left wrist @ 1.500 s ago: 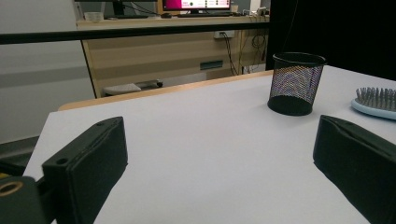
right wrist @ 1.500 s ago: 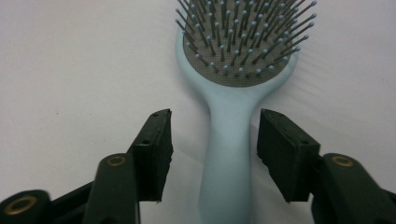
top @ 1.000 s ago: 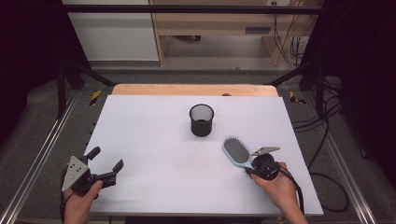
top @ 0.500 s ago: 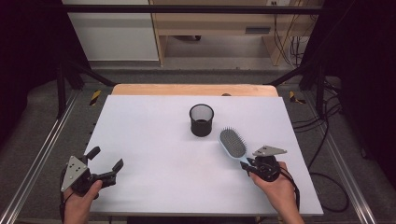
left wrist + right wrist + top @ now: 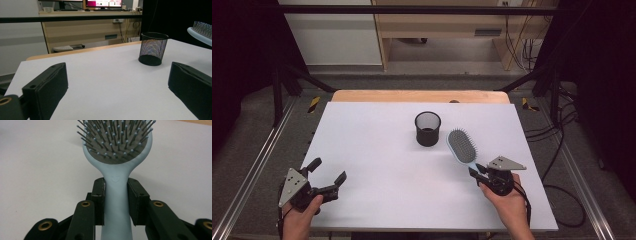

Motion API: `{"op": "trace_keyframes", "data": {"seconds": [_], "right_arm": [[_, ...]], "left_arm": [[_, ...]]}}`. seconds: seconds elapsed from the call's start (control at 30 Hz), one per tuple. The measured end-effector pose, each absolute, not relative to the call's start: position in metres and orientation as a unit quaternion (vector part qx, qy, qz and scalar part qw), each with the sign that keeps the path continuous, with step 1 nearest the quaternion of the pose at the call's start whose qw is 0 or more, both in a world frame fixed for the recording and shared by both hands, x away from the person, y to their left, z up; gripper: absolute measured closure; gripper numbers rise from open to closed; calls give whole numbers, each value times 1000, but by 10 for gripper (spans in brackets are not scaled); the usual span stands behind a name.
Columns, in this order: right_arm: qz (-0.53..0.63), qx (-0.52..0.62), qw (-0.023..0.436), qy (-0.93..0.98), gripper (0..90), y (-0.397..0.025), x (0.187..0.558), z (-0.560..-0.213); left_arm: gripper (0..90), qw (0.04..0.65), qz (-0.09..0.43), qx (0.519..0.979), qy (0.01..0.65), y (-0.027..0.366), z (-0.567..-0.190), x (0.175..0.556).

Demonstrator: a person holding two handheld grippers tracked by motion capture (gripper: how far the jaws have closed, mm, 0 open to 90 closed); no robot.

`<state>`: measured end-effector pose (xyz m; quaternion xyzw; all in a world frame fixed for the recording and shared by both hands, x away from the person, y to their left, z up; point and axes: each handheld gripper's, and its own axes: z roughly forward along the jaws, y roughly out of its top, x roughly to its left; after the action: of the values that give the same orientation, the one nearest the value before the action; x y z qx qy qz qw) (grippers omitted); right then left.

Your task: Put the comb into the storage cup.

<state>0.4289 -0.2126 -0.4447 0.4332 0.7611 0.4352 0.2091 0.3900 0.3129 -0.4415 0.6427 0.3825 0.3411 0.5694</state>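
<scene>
Lab room behind: pale cabinet and a wooden desk with monitors past a black frame rail, cables hanging at the right. White surface (image 5: pixel 377 150) on a wooden board, mostly bare. Black mesh cup (image 5: pixel 428 128) stands upright just behind the middle, mouth open to the top. Light blue hairbrush (image 5: pixel 462 146) sits just right of the cup, near it but apart from it; from the left gripper view its head looks lifted off the surface, though how high is hard to judge. Right tongs (image 5: pixel 476 172) clamped on the brush handle, one pad on each side, as the right gripper view shows (image 5: pixel 116 202). Left tongs (image 5: pixel 328 176) rest at the near left corner, spread apart, holding nothing, well away from the cup. Brush long axis runs from the right hand up and leftward toward the cup, head leading, handle back in the grip; bristles face up. Judgement: the step in hand is carrying the brush to the cup to stand it in. To do it well, the axis likely needs tipping from near-flat to steep above the cup mouth, and one end centred over the opening before lowering, since the light cup could tip if the brush catches its rim.
</scene>
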Motion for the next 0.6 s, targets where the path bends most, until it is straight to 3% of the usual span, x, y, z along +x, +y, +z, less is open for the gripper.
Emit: {"op": "trace_keyframes", "data": {"seconds": [0.6], "right_arm": [[463,418,233,746,694,-204,428,-435]], "left_arm": [[26,579,336,638,380,312,-440,385]]}}
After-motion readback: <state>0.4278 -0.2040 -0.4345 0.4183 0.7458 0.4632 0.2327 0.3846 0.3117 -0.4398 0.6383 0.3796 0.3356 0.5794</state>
